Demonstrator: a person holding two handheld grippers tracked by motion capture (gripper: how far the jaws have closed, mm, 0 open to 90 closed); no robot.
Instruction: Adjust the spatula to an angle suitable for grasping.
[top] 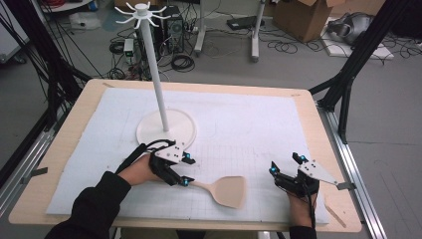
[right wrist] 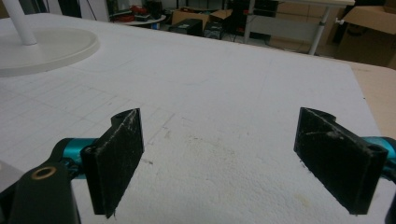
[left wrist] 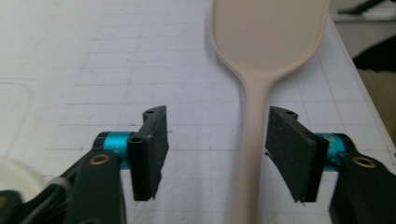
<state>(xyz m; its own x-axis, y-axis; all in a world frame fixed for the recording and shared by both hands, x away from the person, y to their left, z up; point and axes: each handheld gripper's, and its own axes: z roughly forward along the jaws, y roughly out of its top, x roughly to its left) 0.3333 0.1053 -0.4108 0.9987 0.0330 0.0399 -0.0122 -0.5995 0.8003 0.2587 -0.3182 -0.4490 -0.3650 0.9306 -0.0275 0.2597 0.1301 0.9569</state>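
A beige spatula (top: 226,190) lies flat on the white mat, blade to the right and handle pointing left. My left gripper (top: 187,171) is open around the handle's end. In the left gripper view the spatula (left wrist: 268,42) runs up between the jaws of the left gripper (left wrist: 215,149), its handle close beside the right-hand pad (left wrist: 292,154) with a wide gap to the other pad. My right gripper (top: 286,164) rests on the mat near the front right. In its own view the right gripper (right wrist: 219,158) stands open with only bare mat between the jaws.
A white hook stand (top: 166,128) with a tall pole and a ring of hooks on top (top: 142,12) stands just behind the left hand; its base (right wrist: 46,46) is at the far left of the right gripper view. The gridded white mat (top: 249,124) covers the wooden table (top: 74,124).
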